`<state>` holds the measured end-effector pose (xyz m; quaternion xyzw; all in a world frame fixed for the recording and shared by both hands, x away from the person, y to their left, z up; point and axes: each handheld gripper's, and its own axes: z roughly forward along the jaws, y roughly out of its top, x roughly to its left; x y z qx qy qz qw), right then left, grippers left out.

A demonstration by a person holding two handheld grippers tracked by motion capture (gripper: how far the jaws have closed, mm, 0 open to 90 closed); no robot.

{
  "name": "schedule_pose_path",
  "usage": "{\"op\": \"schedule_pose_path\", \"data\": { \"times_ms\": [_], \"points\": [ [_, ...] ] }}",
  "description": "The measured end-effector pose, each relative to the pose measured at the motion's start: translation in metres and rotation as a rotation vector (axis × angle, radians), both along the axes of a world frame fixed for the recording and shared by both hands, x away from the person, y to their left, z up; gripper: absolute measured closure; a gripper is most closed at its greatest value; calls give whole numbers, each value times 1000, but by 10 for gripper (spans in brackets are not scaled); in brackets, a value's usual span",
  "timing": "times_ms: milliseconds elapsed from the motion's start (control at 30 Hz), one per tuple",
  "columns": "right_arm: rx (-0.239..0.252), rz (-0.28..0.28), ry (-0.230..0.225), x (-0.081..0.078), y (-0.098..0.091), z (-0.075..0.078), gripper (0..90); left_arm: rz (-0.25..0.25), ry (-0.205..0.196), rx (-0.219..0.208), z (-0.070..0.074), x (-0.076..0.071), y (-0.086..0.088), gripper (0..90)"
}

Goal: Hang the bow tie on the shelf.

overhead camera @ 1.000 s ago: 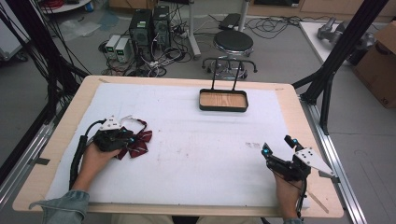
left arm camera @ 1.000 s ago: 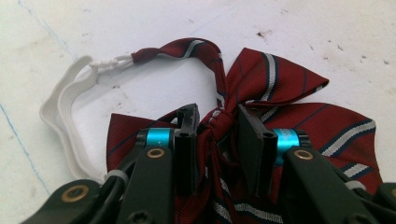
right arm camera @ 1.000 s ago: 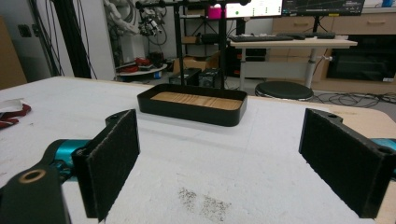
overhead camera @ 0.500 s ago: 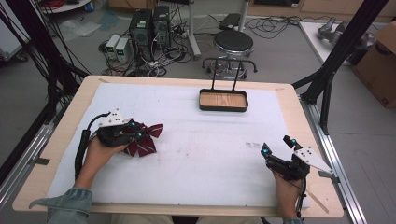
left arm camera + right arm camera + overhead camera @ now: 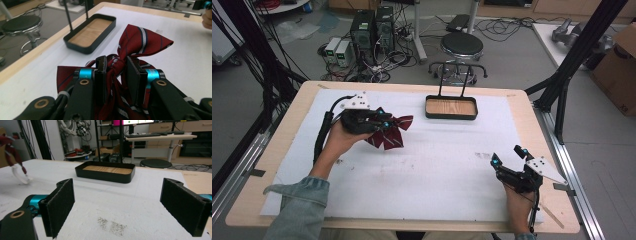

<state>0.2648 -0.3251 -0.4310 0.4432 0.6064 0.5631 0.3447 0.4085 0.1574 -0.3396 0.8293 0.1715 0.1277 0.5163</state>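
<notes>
The left tongs (image 5: 116, 75) clench the bow tie (image 5: 140, 41) at its knot and have carried it off the desk (image 5: 437, 165), nearer the tray (image 5: 451, 107) than a second ago. The right tongs (image 5: 508, 159) rest spread, well short of the tray.

Bare white mat (image 5: 447, 170) spans the frame's centre and bottom; only the black tray (image 5: 451, 107) with its upright handle blocks passage at upper centre.
</notes>
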Motion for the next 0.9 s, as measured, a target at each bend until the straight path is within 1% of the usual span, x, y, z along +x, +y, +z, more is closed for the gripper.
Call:
{"op": "schedule_pose_path", "data": {
  "times_ms": [100, 133, 167, 200, 267, 367, 400, 500, 633, 667, 733, 767, 900],
  "points": [
    [-1, 4, 3, 1, 0, -1, 113, -34, -3, -6, 11, 11, -14, 702],
    [2, 5, 5, 1, 0, -1, 113, -34, -3, -6, 11, 11, -14, 702],
    [1, 6, 6, 1, 0, -1, 113, -50, -8, -5, 18, 19, -25, 702],
    [5, 7, 7, 1, 0, -1, 113, -57, -12, -8, 20, 21, -29, 702],
    [1, 10, 5, 2, 0, -2, 113, -72, -24, 4, 25, 28, -38, 702],
    [3, 12, 4, 2, -1, -2, 113, -86, -41, 1, 32, 37, -50, 702],
    [5, 12, 6, 2, -1, -2, 113, -89, -50, -1, 35, 39, -54, 701],
    [7, 14, 5, 3, -1, -2, 113, -101, -52, -4, 41, 48, -64, 702],
    [10, 16, 6, 3, -1, -2, 113, -98, -71, -3, 47, 60, -76, 702],
    [10, 16, 6, 3, -1, -2, 113, -98, -71, -3, 47, 60, -76, 702],
    [11, 17, 6, 3, -1, -3, 113, -98, -73, -13, 51, 66, -83, 702],
    [17, 16, 14, 3, -1, -3, 113, -100, -72, -17, 53, 68, -85, 702],
    [19, 14, 8, 3, -2, -3, 113, -106, -95, -19, 59, 75, -96, 702]
  ]
}}
